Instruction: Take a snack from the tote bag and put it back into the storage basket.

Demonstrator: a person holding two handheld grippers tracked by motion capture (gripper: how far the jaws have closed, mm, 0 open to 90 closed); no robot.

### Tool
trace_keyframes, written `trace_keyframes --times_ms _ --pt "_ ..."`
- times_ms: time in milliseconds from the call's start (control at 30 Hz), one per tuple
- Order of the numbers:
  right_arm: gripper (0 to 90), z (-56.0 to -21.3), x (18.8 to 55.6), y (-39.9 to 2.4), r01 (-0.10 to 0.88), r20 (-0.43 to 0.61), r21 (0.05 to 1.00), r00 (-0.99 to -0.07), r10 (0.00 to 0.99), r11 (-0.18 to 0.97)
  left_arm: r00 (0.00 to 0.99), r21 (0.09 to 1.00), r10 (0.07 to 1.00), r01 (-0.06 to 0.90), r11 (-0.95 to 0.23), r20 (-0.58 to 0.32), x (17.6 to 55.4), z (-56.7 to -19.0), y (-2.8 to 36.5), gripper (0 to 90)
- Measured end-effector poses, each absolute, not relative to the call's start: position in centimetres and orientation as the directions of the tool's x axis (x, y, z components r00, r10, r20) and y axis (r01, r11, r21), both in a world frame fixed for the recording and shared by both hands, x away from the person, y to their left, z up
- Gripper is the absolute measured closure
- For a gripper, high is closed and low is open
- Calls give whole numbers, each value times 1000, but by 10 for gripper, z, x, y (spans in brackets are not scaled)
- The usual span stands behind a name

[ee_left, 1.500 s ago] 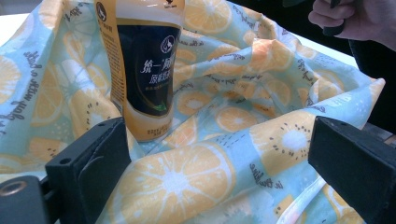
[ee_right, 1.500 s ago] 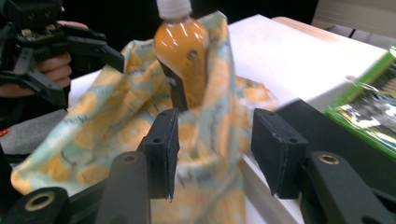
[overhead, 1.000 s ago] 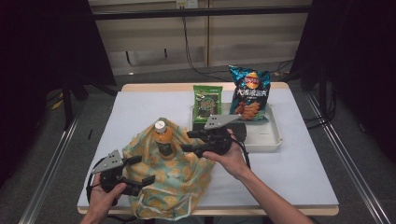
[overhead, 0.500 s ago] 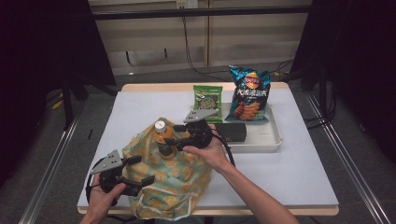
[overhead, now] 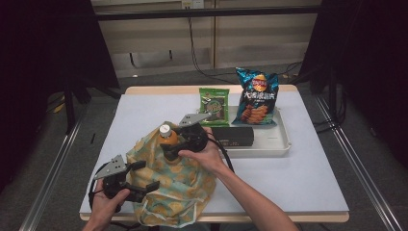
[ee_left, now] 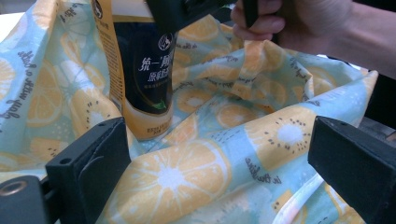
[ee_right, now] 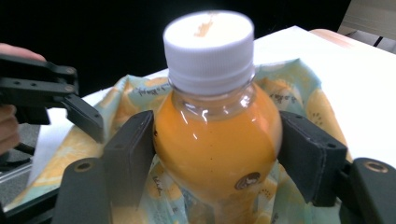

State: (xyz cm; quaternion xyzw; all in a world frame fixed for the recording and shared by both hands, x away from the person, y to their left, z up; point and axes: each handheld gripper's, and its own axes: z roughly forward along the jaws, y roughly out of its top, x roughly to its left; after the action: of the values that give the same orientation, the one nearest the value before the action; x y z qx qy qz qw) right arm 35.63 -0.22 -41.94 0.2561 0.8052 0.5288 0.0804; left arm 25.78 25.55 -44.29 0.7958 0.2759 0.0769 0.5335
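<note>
Around the shoulder of the orange drink bottle [ee_right: 217,135] stands the right claw [ee_right: 217,154], its two black jaws flanking the bottle on either side; they have just been opening, and in the right gripper view the pads sit right at the plastic, though whether they still press it I cannot tell. That bottle stands upright with its white cap on top, its lower half sunk in the lemon-print cloth bag [overhead: 178,187], which lies crumpled on the white tabletop [overhead: 308,178]. Just beside the bottle, on the person's left, the left claw [overhead: 142,175] hangs released at the bag's near edge, its jaws wide apart over the fabric and gripping nothing. Behind the bottle, farther from the person, a white tray [overhead: 284,142] carries a black box [overhead: 233,136], a green snack packet [overhead: 214,105] and a blue crisp bag [overhead: 257,96], both standing upright.
</note>
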Motion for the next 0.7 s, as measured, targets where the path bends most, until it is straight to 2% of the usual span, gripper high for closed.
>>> trace_keyframes --times_ms 700 --pt "306 -428 362 11 345 147 879 -853 500 330 835 892 523 358 -276 -174 258 -444 255 51"
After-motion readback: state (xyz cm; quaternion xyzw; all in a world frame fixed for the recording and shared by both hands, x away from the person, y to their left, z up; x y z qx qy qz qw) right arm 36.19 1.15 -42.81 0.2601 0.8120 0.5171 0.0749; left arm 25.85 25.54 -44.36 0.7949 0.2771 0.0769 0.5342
